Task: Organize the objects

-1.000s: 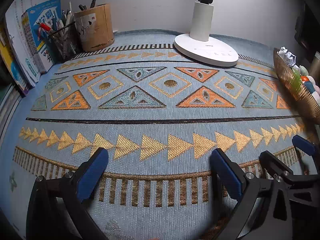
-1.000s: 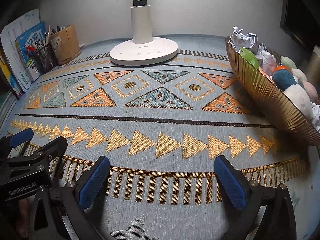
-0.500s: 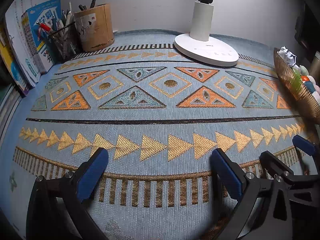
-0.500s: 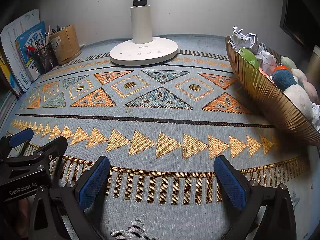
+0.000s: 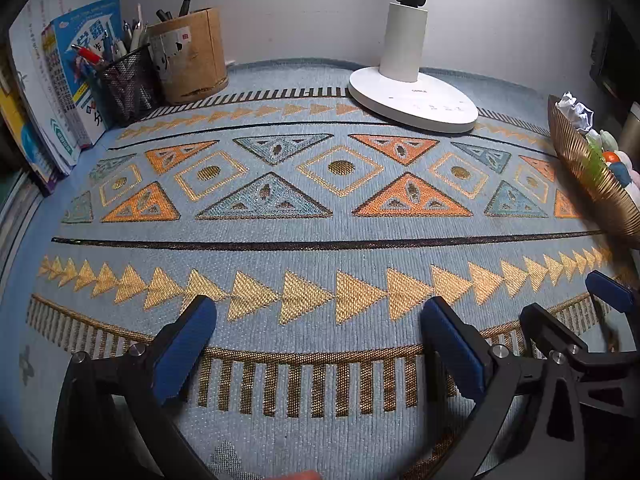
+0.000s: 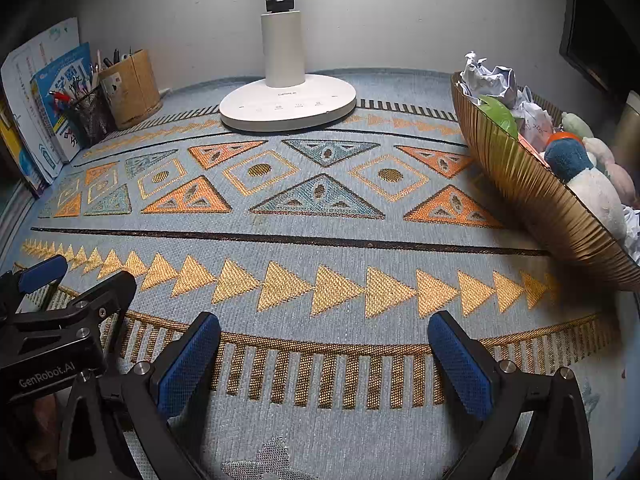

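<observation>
A: Left to right, quick. We see books [image 5: 60,80] at far left, then a mesh pen cup [image 5: 126,82] just beside a wooden pen holder [image 5: 192,56].

B: Our left gripper [image 5: 318,344] is spread wide, holding nothing, low over the patterned mat [image 5: 320,224] on the table.

A: White lamp [image 6: 288,100] at the back middle. Our right gripper [image 6: 324,354] is spread too, also holding nothing.

B: Gold bowl [image 6: 516,176] at far right, holding crumpled paper [image 6: 488,80] and plush toys [image 6: 580,176].
</observation>
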Demonstrator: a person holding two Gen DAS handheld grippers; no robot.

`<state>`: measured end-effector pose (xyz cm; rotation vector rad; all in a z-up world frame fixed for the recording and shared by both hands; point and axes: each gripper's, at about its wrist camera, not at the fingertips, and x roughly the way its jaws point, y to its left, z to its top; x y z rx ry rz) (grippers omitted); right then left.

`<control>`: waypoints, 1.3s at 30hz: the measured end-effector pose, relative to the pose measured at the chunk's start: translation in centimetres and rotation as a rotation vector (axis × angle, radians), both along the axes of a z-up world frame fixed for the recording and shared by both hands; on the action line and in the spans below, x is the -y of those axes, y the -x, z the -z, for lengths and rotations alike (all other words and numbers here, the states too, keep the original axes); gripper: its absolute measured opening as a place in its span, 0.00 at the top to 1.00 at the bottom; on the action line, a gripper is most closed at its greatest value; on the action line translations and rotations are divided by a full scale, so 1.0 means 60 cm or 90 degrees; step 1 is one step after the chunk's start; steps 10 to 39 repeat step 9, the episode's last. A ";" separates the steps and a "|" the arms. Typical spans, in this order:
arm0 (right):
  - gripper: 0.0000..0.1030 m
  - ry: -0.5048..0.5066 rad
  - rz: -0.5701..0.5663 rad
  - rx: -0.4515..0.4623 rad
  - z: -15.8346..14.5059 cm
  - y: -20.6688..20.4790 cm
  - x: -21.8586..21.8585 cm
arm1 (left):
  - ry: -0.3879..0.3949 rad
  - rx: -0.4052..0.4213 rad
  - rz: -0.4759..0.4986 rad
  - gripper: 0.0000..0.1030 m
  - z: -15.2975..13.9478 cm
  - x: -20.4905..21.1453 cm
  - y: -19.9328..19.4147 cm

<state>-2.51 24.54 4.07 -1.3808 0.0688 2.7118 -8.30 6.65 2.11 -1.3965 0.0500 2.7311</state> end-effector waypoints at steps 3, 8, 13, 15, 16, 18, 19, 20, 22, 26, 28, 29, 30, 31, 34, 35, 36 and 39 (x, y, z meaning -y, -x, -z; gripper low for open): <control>0.00 0.000 0.000 0.000 0.000 0.000 0.000 | 0.000 0.000 0.000 0.00 0.000 0.000 0.000; 0.00 0.000 0.000 0.000 0.000 0.000 0.000 | 0.000 -0.001 0.001 0.00 0.000 -0.002 -0.001; 0.00 0.000 0.000 0.000 0.000 0.000 0.000 | 0.001 -0.001 0.001 0.00 0.000 -0.002 -0.001; 0.00 0.000 0.000 0.000 0.000 0.000 0.000 | 0.001 -0.001 0.001 0.00 0.000 -0.002 -0.001; 0.00 0.000 0.000 0.000 0.000 0.000 0.000 | 0.001 -0.001 0.001 0.00 0.000 -0.002 -0.001; 0.00 0.000 0.000 0.000 0.000 0.000 0.000 | 0.001 -0.001 0.001 0.00 0.000 -0.002 -0.001; 0.00 0.000 0.000 0.000 0.000 0.000 0.000 | 0.001 -0.001 0.001 0.00 0.000 -0.002 -0.001; 0.00 0.000 0.000 0.000 0.000 0.000 0.000 | 0.001 -0.001 0.001 0.00 0.000 -0.002 -0.001; 0.00 0.000 0.000 0.000 0.000 0.000 0.000 | 0.001 -0.001 0.001 0.00 0.000 -0.002 -0.001; 0.00 0.000 0.000 0.000 0.000 0.000 0.000 | 0.001 -0.001 0.001 0.00 0.000 -0.002 -0.001; 0.00 0.000 0.000 0.000 0.000 0.000 0.000 | 0.001 -0.001 0.001 0.00 0.000 -0.002 -0.001; 0.00 0.000 0.000 0.000 0.000 0.000 0.000 | 0.001 -0.001 0.001 0.00 0.000 -0.002 -0.001; 0.00 0.000 0.000 0.000 0.000 0.000 0.000 | 0.001 -0.001 0.001 0.00 0.000 -0.002 -0.001; 0.00 0.000 0.000 0.000 0.000 0.000 0.000 | 0.001 -0.001 0.001 0.00 0.000 -0.002 -0.001; 0.00 0.000 0.000 0.000 0.000 0.000 0.000 | 0.001 -0.001 0.001 0.00 0.000 -0.002 -0.001; 0.00 0.000 0.000 0.000 0.000 0.000 0.000 | 0.001 -0.001 0.001 0.00 0.000 -0.002 -0.001; 0.00 0.000 0.000 0.000 0.000 0.000 0.000 | 0.001 -0.001 0.001 0.00 0.000 -0.002 -0.001; 0.00 0.000 0.000 0.000 0.000 0.000 0.000 | 0.001 -0.001 0.001 0.00 0.000 -0.002 -0.001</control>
